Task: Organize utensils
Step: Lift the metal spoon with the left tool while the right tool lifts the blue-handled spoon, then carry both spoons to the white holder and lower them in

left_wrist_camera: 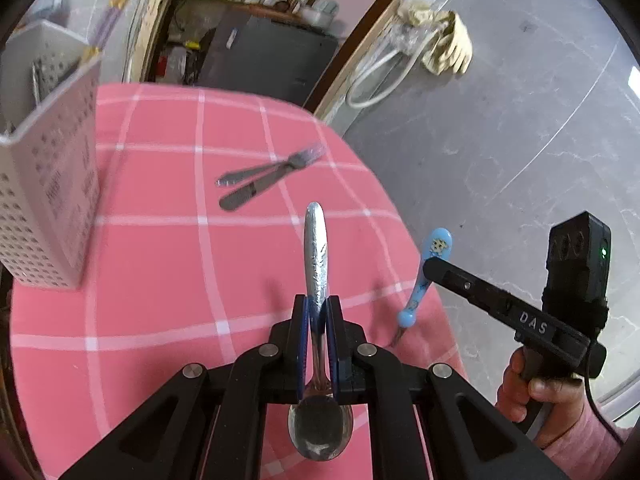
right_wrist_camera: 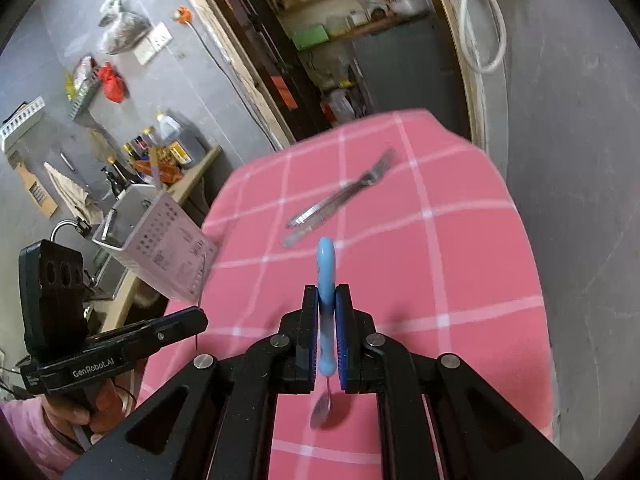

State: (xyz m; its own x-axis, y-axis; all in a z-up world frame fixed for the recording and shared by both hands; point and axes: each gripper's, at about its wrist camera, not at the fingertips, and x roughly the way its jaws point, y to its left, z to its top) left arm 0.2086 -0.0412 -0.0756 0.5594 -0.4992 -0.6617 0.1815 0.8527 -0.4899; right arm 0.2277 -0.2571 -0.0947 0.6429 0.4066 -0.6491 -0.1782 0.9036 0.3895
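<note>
Left tool (left_wrist_camera: 318,312), pressed together on the neck of a metal spoon (left_wrist_camera: 316,260): handle pointing forward past the fingertips, bowl hanging back beneath the linkage. Right tool (right_wrist_camera: 327,300), likewise pinching a blue-handled spoon (right_wrist_camera: 326,280) by its plastic handle, its small metal bowl trailing below the jaws. Both utensils are clear of the pink checked surface (left_wrist_camera: 160,280), carried above it.

Beyond the tools, a fork (left_wrist_camera: 276,168) and a second piece of flatware, touching it at a shallow angle, lie on the cloth, not yet collected. The white perforated caddy (left_wrist_camera: 52,184) stands upright at the surface's left edge; chopsticks and other pieces already rise from it.

The step in hand is judged to be delivery to the caddy. Good practice: bring one tool at a time over the open top, so the two do not crowd each other; tip the spoon near vertical before letting go, since a slanted drop may catch the rim or the contents; release low inside the wall, as the light caddy could tip if struck.
</note>
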